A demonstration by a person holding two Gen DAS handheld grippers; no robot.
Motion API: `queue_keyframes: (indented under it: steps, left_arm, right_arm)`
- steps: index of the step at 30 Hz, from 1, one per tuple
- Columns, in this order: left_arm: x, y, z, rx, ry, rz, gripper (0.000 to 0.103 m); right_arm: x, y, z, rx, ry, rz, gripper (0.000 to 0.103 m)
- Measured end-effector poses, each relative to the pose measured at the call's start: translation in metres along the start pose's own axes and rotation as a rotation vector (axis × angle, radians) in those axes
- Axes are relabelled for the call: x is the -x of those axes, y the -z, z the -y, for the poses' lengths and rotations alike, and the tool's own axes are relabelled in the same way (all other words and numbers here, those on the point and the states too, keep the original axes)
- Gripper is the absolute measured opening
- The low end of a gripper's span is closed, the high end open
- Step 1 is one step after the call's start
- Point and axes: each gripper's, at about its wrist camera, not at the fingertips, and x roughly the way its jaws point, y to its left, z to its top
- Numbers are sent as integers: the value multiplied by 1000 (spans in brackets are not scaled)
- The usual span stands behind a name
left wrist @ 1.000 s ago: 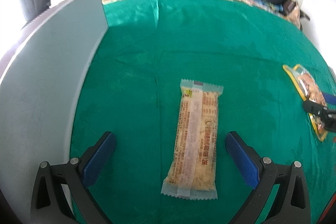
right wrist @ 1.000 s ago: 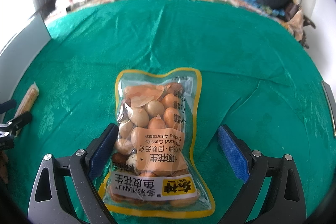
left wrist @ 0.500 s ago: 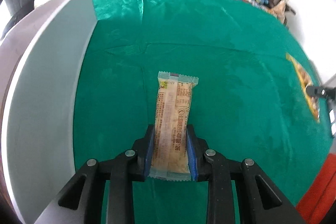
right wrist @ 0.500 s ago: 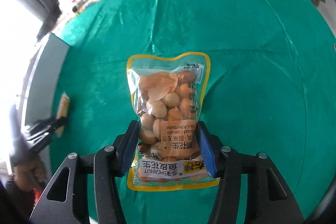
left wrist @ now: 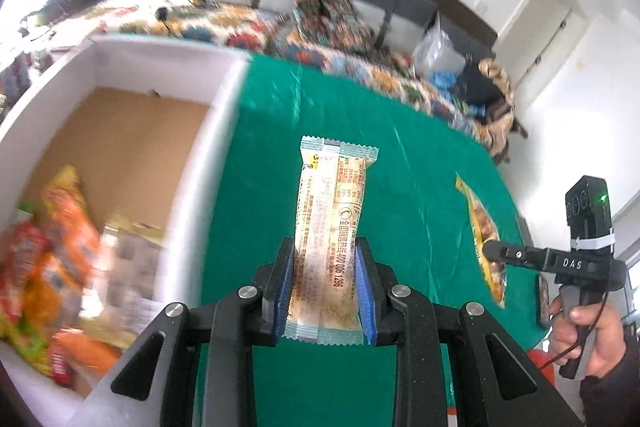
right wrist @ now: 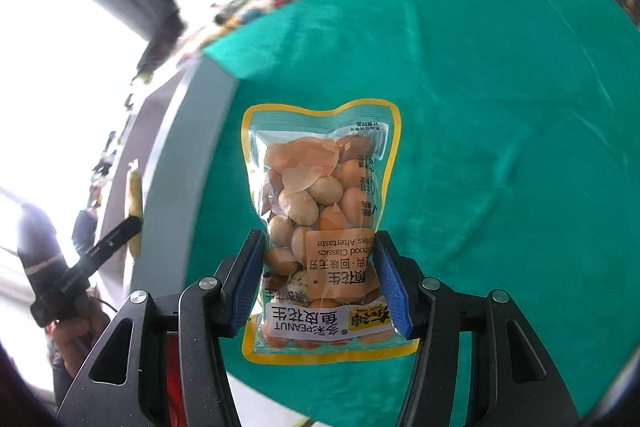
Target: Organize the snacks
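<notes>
My left gripper (left wrist: 324, 255) is shut on the lower part of a beige snack bar (left wrist: 332, 211) with pale blue ends, held above the green cloth (left wrist: 420, 187). My right gripper (right wrist: 320, 247) is shut on a clear, yellow-edged peanut bag (right wrist: 320, 187), also held off the cloth. In the left wrist view the right gripper (left wrist: 492, 251) shows at the right with the bag (left wrist: 482, 223) edge-on. The right wrist view has the left gripper (right wrist: 132, 223) and bar (right wrist: 134, 195) at far left.
A white box (left wrist: 216, 147) with a brown floor stands left of the cloth and holds several orange and red snack packets (left wrist: 60, 227). Its outer wall (right wrist: 188, 147) is beside the peanut bag. A sofa with a patterned blanket (left wrist: 340, 39) lies beyond the table. A hand (left wrist: 592, 327) holds the right gripper.
Both grippers went from wide open around their packets to shut on them, then lifted them off the cloth. The left view has swung so the inside of the box shows.
</notes>
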Motion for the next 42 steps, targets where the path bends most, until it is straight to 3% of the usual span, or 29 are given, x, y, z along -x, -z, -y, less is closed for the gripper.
queue_keyframes:
  steps: [3,7,11,18,19,22,23,26,30,34,38,42]
  left_arm:
    - [37,-13,-31,32,-28,41,28]
    - [80,-24,-84,57,-171,87,28]
    - [110,-14,-140,102,-289,98,28]
    - [108,27,-196,154,-428,36,29]
    - [102,34,-200,160,-453,24,36]
    - [97,48,-203,164,-506,22,72]
    - [99,50,-201,158,-523,36,78]
    - [112,54,-186,105,-590,91,86]
    - [127,46,-155,23,-690,145,97]
    - [146,39,-138,93,-640,185,102]
    - [167,42,-123,121,-662,310,102]
    - [167,43,-112,78,-719,265,102]
  right_arm:
    - [-1,-7,-42,51,-50,8,57]
    - [-5,-19,-106,119,-134,25,58]
    - [-20,-30,-173,189,-215,24,58]
    - [-92,-7,-291,336,-273,-92,59]
    - [-102,-1,-298,352,-268,-108,62]
    - [-141,20,-312,371,-272,-177,69]
    - [-152,28,-312,370,-268,-202,69]
    - [-152,34,-307,387,-241,-182,69]
    - [-127,35,-303,481,-125,-79,70]
    - [-105,38,-303,556,-37,-1,75]
    - [-89,45,-301,607,20,56,79]
    - [-84,51,-299,608,57,71,79]
